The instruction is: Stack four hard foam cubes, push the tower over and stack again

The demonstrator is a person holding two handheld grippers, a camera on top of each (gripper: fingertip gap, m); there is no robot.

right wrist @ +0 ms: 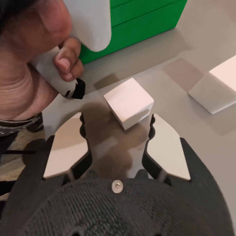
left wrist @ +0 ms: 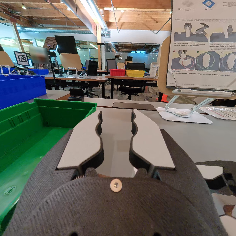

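Note:
In the right wrist view a white foam cube (right wrist: 129, 102) sits on the grey table just beyond my right gripper (right wrist: 116, 114), which is open and empty, its fingers wider apart than the cube. A second white cube (right wrist: 212, 94) lies to the right, with another white block (right wrist: 226, 75) resting on or against it at the frame edge. My left gripper (left wrist: 116, 111) is open and empty, held level above the grey table, with no cube in its view. A hand (right wrist: 31, 51) grips the left gripper's white handle (right wrist: 54, 76).
A green plastic bin (left wrist: 42, 126) stands at the left of the left gripper and behind the cubes (right wrist: 140, 25). A blue bin (left wrist: 20, 88) stands farther left. A white stand (left wrist: 183, 114) with an instruction sheet (left wrist: 203, 44) stands at the back right. The left gripper's tips are roughly 15 cm from the right gripper's. To the white block (right wrist: 226, 75): right tips about 10 cm, left tips about 15 cm.

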